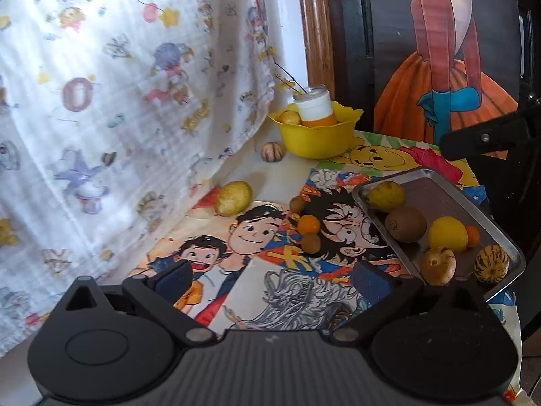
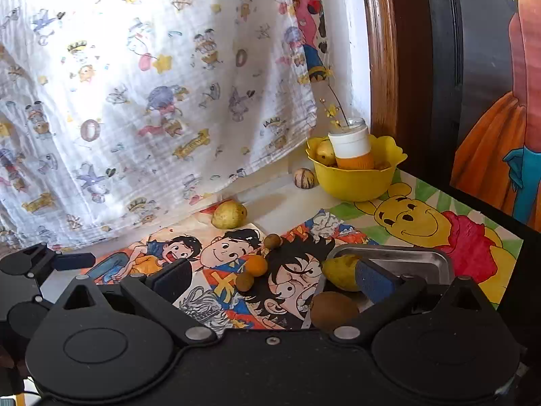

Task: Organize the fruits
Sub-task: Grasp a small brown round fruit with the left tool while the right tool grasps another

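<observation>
Both tools gape wide and empty, left tool (image 1: 270,279), right tool (image 2: 274,280); loose small orange (image 1: 309,224) sits mid-bench just beside the metal tray (image 1: 439,182), so straddle it squarely, close gently, lift clear over the rim.

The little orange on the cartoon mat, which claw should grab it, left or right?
Probably the left claw. The little orange sits almost straight ahead of its open fingers, with bare mat between. The right claw, also open, hangs at the metal tray, with the orange just left of centre.
</observation>
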Demonstrator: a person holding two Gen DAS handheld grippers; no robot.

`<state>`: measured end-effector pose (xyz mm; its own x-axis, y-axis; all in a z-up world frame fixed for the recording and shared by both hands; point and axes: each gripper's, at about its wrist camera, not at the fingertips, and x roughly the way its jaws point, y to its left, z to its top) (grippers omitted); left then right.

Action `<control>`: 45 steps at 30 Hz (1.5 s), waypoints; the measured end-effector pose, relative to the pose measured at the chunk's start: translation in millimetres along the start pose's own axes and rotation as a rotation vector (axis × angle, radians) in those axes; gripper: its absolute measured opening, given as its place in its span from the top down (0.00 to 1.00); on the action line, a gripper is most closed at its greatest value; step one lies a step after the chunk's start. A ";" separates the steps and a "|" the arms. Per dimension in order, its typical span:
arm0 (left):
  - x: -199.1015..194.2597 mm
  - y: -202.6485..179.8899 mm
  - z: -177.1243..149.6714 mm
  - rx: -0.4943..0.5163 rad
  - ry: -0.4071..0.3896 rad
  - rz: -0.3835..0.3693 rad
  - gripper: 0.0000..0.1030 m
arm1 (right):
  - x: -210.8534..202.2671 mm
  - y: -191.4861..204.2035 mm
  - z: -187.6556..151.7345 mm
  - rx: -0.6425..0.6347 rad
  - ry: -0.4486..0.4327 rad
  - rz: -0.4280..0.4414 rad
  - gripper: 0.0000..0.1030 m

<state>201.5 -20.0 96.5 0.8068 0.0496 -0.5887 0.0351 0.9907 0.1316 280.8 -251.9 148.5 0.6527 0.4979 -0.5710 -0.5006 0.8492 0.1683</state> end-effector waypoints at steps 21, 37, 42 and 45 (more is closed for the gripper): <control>59.9 -25.7 -0.5 -0.001 -0.005 -0.023 0.00 | 71.1 -14.6 37.8 0.001 0.065 0.073 0.01; 117.0 -38.6 -1.6 -0.011 0.038 -0.027 0.01 | 198.2 -44.7 52.2 0.201 0.287 0.176 0.07; 129.8 -36.4 -1.7 -0.023 0.053 -0.031 0.07 | 223.6 -49.6 49.3 0.207 0.321 0.170 0.13; 136.1 -35.6 -2.2 -0.025 0.053 -0.042 0.12 | 236.6 -46.4 48.2 0.197 0.337 0.176 0.19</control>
<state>308.8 -48.2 10.0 0.7724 0.0140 -0.6350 0.0528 0.9949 0.0862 485.8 -165.1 44.3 0.3283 0.5811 -0.7447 -0.4481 0.7898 0.4188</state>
